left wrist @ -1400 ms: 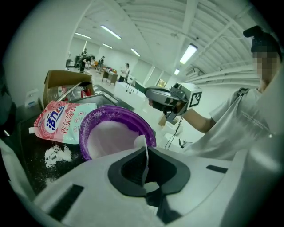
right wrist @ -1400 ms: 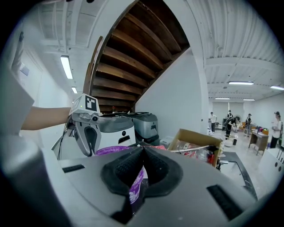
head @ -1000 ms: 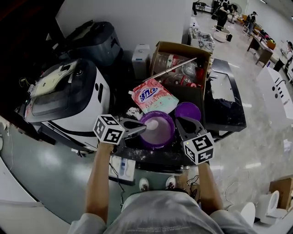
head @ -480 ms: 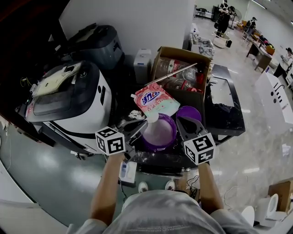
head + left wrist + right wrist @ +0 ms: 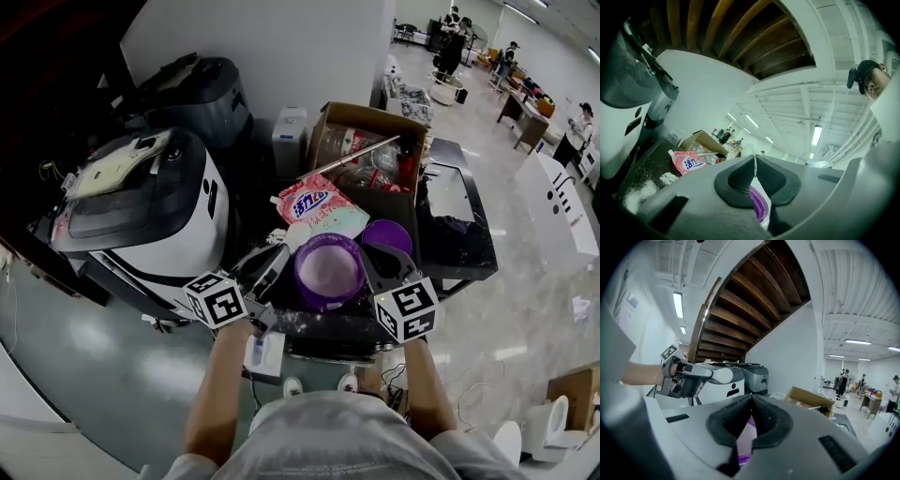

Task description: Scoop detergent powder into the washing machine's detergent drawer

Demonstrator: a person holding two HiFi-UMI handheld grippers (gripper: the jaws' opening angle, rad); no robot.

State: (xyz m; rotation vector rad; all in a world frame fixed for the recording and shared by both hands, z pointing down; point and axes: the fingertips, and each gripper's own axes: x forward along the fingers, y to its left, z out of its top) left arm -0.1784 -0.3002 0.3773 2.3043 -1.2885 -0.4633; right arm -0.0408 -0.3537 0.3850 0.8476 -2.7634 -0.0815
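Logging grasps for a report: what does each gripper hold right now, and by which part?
The left gripper pinches what looks like a white scoop by its thin handle; the right gripper clamps the purple tub by its rim.

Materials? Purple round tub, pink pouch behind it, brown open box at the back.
The purple round tub looks like plastic: smooth moulded rim, slight sheen. The pink pouch seems to be flexible printed film, probably plastic: glossy, creased. The brown open box looks like cardboard: matt, folded flaps.
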